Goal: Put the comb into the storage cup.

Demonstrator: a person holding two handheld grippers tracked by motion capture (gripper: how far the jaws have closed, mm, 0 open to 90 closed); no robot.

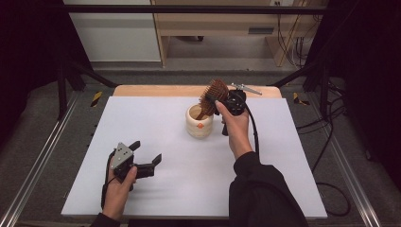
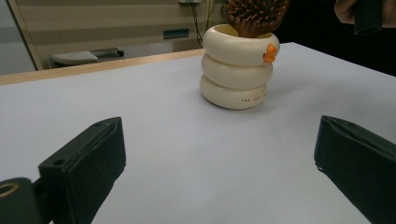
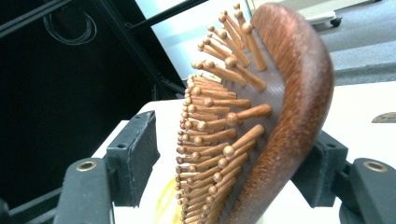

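A white sheet covers the bench (image 1: 189,189), with a strip of bare wood visible along its far edge. Near the middle of the far half stands a cream holder (image 1: 199,121) formed of three stacked rings, upright, with a small orange mark on its upper ring and a line of small print on its lowest ring, as seen in the left gripper view (image 2: 238,65). A wooden hairbrush (image 1: 213,96) stands tilted with its handle down inside the holder and its bristled head above the rim, leaning toward the right side of the bench. The right claw (image 1: 222,98) is at the brush head, held by the right hand (image 1: 235,127) above and just right of the holder. In the right gripper view, the brush head (image 3: 261,116) sits between the two black jaws, one on the bristle side and one against the smooth wooden back; the jaw on the back touches the wood, while contact on the bristle side cannot be confirmed. The left claw (image 1: 144,158) rests low over the near left part of the bench, well apart from the holder, gripped by the left hand (image 1: 120,184). Its jaws stand wide apart with nothing between them, and they point toward the holder in the left gripper view (image 2: 219,163).
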